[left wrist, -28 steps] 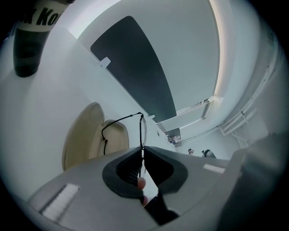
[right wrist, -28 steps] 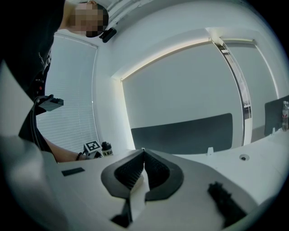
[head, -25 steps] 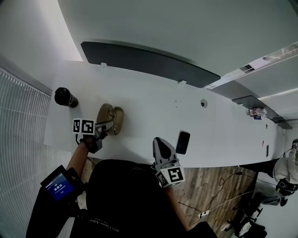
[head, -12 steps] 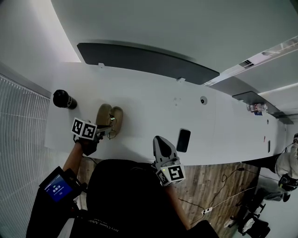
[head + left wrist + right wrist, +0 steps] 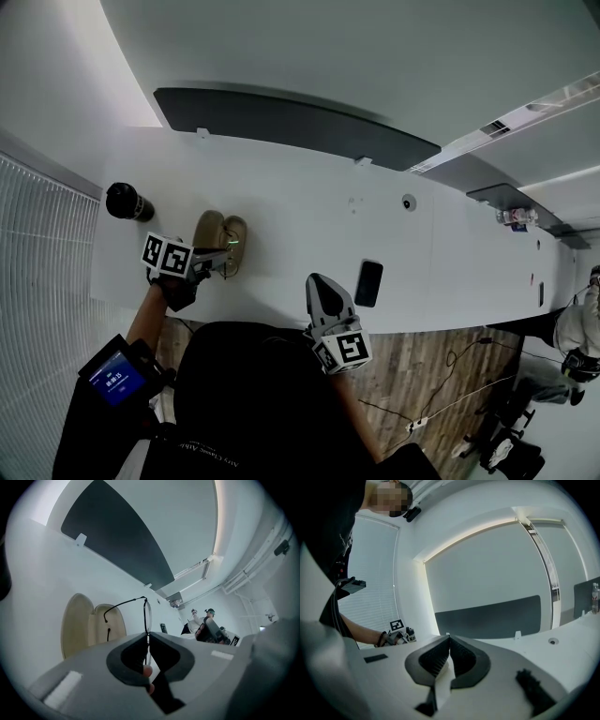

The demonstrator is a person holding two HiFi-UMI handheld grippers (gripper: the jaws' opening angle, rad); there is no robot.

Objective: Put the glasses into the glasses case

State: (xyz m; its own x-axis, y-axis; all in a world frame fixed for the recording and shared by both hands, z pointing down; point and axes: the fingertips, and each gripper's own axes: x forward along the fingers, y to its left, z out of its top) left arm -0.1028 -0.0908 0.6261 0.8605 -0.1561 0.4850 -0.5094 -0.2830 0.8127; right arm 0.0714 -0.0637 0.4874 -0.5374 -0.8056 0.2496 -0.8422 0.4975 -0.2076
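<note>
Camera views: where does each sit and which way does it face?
Head view: on the person's head, looking steeply down at the white table; torso, left gripper, right gripper show.
Left gripper view: on the left gripper, looking along jaws shut on the glasses toward the open glasses case; a fingertip shows.
Right gripper view: on the right gripper, jaws shut and empty, facing the dark panel; the person's left forearm shows.
Shared: head and left gripper views both show glasses and glasses case.

Black wire glasses at an open tan case

The thin-rimmed glasses point(image 5: 146, 616) stand edge-on, pinched at the rim in the left claw point(image 5: 148, 638), temples unfolded toward the clamshell glasses case point(image 5: 77, 623), which lies open, both halves up, on the white tabletop point(image 5: 309, 225).
</note>
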